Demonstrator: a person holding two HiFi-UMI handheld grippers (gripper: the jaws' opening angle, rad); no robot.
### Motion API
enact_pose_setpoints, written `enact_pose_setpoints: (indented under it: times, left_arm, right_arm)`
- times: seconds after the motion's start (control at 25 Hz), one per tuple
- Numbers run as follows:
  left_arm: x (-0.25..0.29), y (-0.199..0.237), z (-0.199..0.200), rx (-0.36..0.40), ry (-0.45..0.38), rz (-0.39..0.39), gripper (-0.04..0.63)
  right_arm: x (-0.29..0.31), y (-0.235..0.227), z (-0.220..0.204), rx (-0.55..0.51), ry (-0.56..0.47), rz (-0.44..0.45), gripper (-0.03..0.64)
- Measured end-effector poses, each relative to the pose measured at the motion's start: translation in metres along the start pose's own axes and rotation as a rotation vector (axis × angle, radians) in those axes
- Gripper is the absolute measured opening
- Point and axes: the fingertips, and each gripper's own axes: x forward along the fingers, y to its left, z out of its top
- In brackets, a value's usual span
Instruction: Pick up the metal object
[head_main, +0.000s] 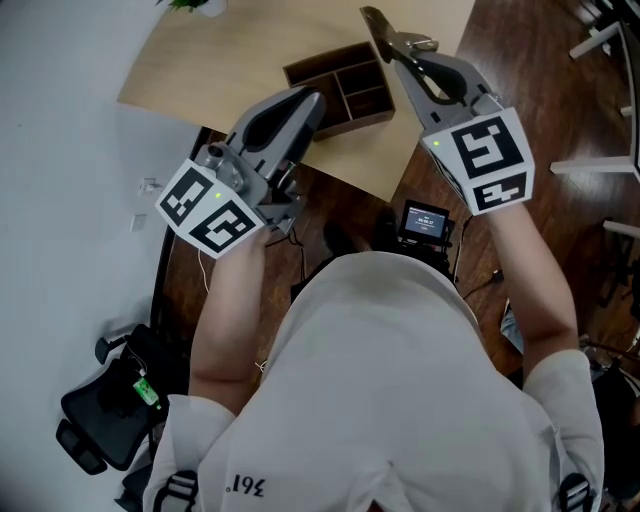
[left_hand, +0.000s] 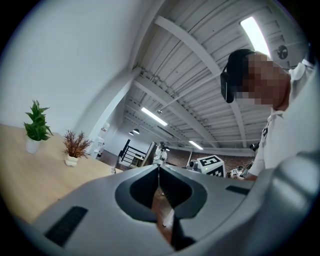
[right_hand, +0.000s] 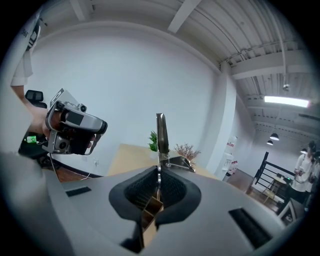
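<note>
Nearest is the person (head_main: 390, 380) in a white shirt, with both forearms stretched forward and a gripper in each hand. To the lower left a black chair (head_main: 100, 415) stands by the dark wood floor (head_main: 545, 120). Just past the shirt, a small lit screen (head_main: 425, 222) shows near the table's near edge.

The left gripper (left_hand: 159, 168) has its jaws pressed together with nothing between them. In the head view it lies over the near edge of the table (head_main: 240, 55), its marker cube toward the person.

The right gripper (right_hand: 159, 172) is clamped on the metal object (right_hand: 161, 132), a narrow shiny strip that sticks out well past the jaw tips. In the head view the strip is held out over the table, beyond the far side of a dark wooden box (head_main: 345, 88). The box has open compartments and rests on the table. The left gripper's tip is just beside the box in that view.

Farther off, a green plant (left_hand: 36, 122) and a reddish plant (left_hand: 76, 145) stand in small pots on the table by the white wall (right_hand: 125, 75). Past them the ceiling beams (left_hand: 200, 55) carry strip lights.
</note>
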Motion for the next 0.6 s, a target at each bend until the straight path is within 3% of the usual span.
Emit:
enact_pose_setpoints:
  times: [0.6]
  left_arm:
    - [-0.019, -0.008, -0.006, -0.051, -0.004, 0.020, 0.003]
  right_arm:
    - [-0.025, 0.000, -0.006, 0.072, -0.010, -0.023, 0.005]
